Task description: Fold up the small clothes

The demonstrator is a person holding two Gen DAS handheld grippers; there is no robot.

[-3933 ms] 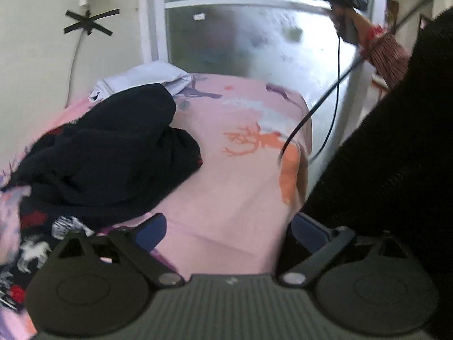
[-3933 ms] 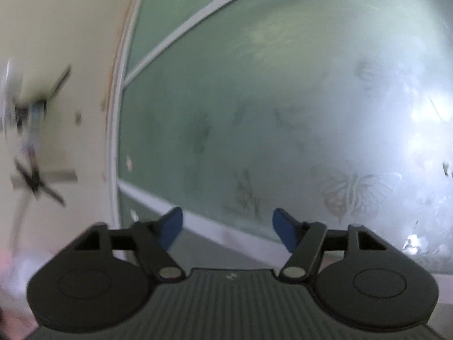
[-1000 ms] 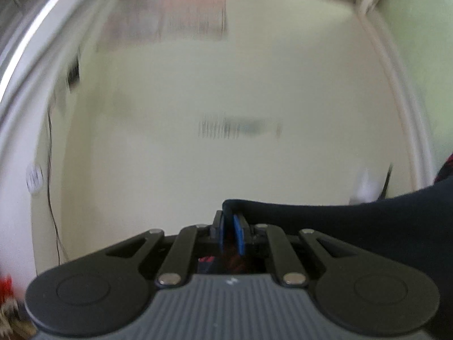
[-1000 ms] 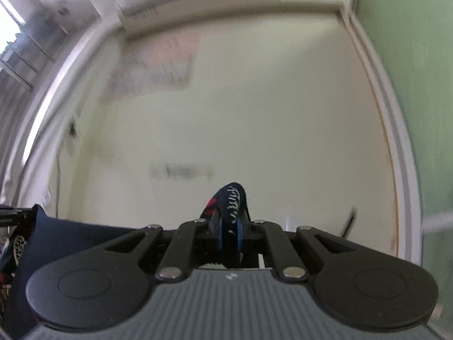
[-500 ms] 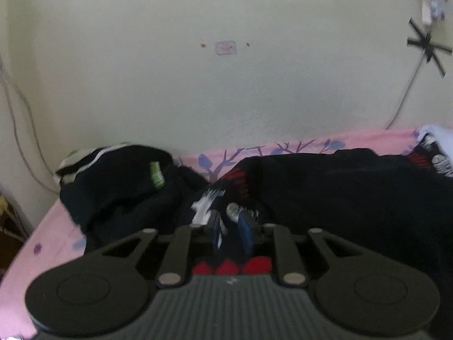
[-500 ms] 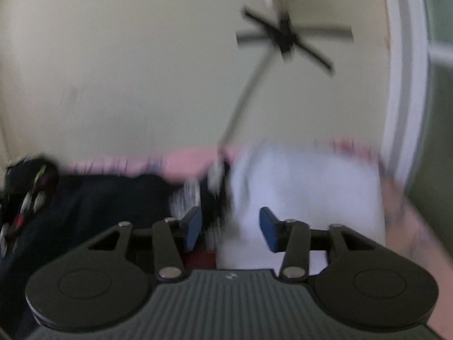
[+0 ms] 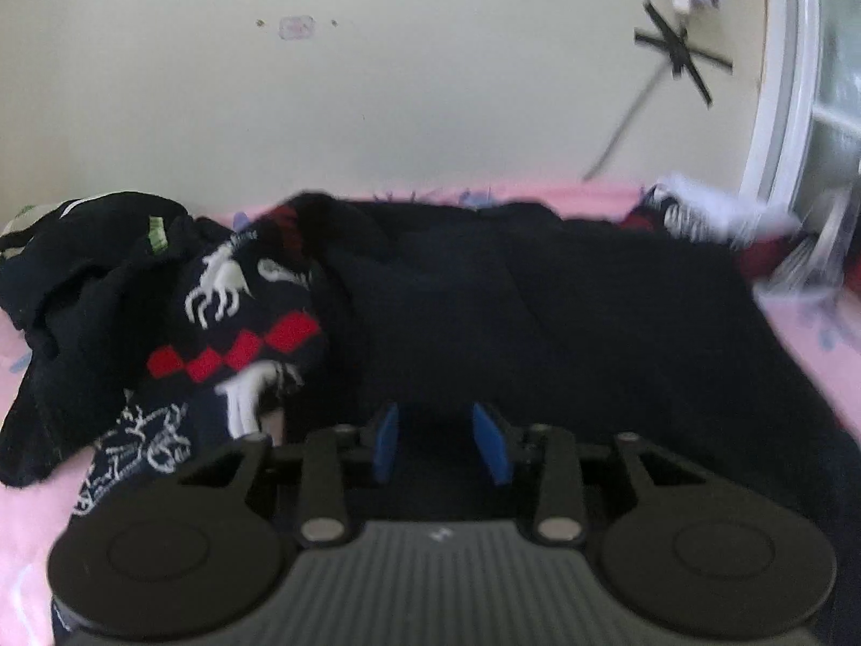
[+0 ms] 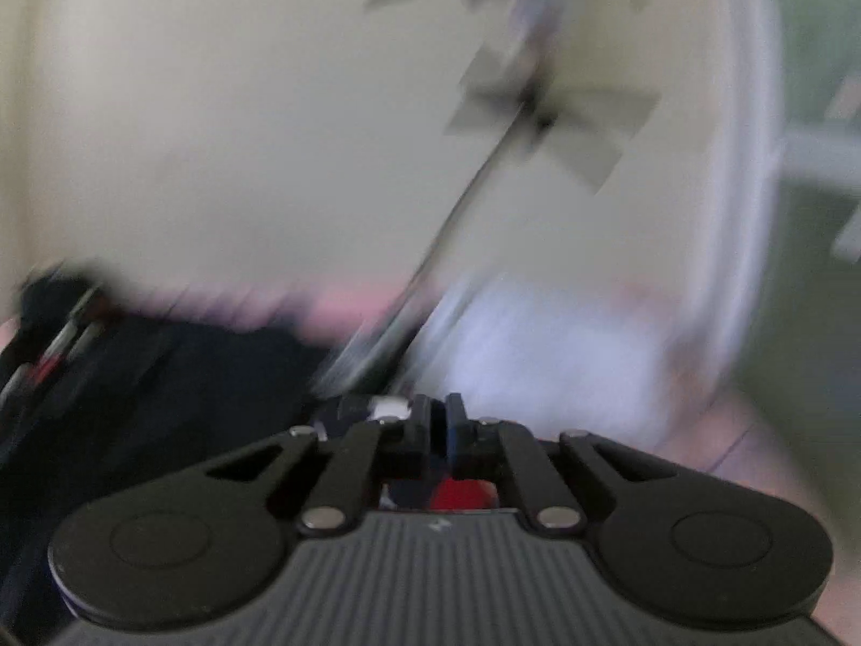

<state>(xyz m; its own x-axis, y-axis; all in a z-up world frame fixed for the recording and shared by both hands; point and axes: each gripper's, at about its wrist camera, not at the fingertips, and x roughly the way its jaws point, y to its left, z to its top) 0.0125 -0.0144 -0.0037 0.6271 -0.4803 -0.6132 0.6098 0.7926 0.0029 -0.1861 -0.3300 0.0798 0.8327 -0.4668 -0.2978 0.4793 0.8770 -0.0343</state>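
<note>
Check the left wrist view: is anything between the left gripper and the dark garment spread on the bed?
Nothing visible. The left gripper, jaws opening, sits directly over the dark garment, with only that cloth showing between its blue pads.

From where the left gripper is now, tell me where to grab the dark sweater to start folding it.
Take the dark sweater by its patterned left edge, coming in from the left over the pink sheet. The cloth is bunched and raised there, so fingers can likely get around it; the middle lies flat. The left gripper is opening, nothing pinched.
</note>
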